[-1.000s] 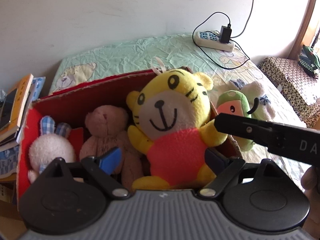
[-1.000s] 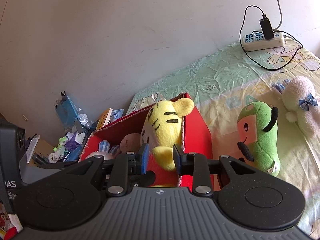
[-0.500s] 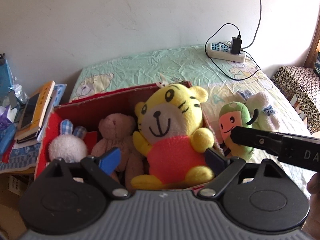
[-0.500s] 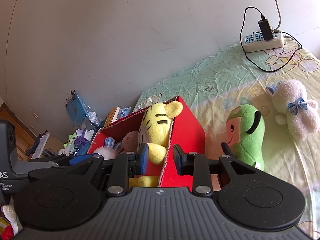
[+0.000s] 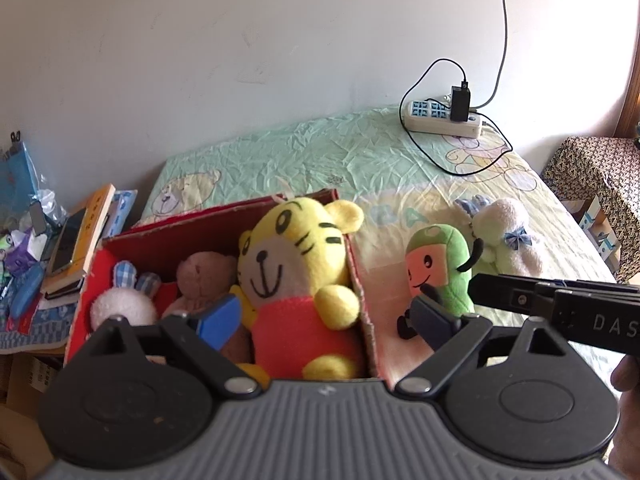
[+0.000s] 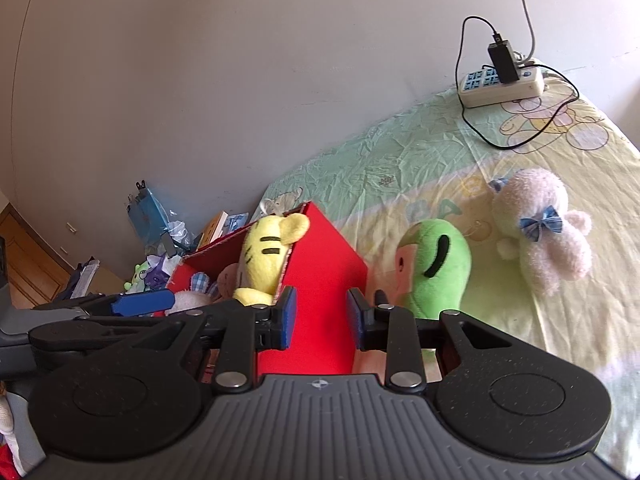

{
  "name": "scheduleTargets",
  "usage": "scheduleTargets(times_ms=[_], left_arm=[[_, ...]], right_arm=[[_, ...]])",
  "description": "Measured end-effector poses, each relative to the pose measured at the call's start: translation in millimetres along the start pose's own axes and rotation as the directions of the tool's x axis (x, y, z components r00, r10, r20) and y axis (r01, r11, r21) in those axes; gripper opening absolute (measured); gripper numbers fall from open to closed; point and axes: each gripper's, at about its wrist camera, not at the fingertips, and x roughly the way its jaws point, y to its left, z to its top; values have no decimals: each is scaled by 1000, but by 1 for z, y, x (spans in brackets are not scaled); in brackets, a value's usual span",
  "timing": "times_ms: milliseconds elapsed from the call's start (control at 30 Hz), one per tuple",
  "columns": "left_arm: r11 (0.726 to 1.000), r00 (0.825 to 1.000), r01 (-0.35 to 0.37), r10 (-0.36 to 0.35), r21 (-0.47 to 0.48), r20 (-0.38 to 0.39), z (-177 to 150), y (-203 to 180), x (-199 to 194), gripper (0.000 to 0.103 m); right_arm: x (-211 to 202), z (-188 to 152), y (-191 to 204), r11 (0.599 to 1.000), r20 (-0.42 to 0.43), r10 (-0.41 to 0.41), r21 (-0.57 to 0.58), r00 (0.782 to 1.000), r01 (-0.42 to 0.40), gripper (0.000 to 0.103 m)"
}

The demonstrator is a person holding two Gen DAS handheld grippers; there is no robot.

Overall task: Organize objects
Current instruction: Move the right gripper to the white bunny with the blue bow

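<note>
A red cardboard box (image 5: 224, 220) on the bed holds a yellow tiger plush (image 5: 298, 276), a brown bear (image 5: 204, 276) and a white rabbit (image 5: 124, 306). My left gripper (image 5: 326, 320) is open and empty, held back above the box with the tiger between its fingers' line of sight. A green plush (image 5: 440, 276) and a pale rabbit plush (image 5: 506, 236) lie on the bed right of the box. My right gripper (image 6: 320, 316) is open and empty, in front of the box's red side (image 6: 320, 280), left of the green plush (image 6: 436, 268) and pale plush (image 6: 548, 228).
A power strip (image 5: 442, 120) with charger and cables lies at the bed's far end by the wall. Books and clutter (image 5: 72, 244) are stacked left of the box. A patterned stool (image 5: 596, 172) stands to the right of the bed.
Both grippers have pulled back and up from the box, so the toys look smaller. The tiger stays in the box. The right gripper's view has swung toward the green plush.
</note>
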Motion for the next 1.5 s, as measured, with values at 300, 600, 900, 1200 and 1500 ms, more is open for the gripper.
scheduleTargets(times_ms=[300, 600, 900, 1200, 1500], left_arm=[[1000, 1000, 9, -9, 29, -8, 9, -44, 5, 93], [997, 998, 46, -44, 56, -47, 14, -84, 25, 93], [992, 988, 108, -100, 65, -114, 12, -117, 56, 93], [970, 962, 241, -233, 37, -140, 18, -144, 77, 91], [941, 935, 334, -323, 54, -145, 25, -175, 108, 83]], right_arm=[[-15, 4, -32, 1000, -8, -22, 18, 1000, 22, 31], [-30, 9, -71, 996, -15, -59, 64, 998, 60, 31], [-36, 13, -108, 989, -40, -94, 112, 995, 98, 31], [-38, 26, -145, 978, -55, -136, 154, 989, 143, 32], [-23, 44, -182, 970, -76, -141, 191, 987, 153, 37]])
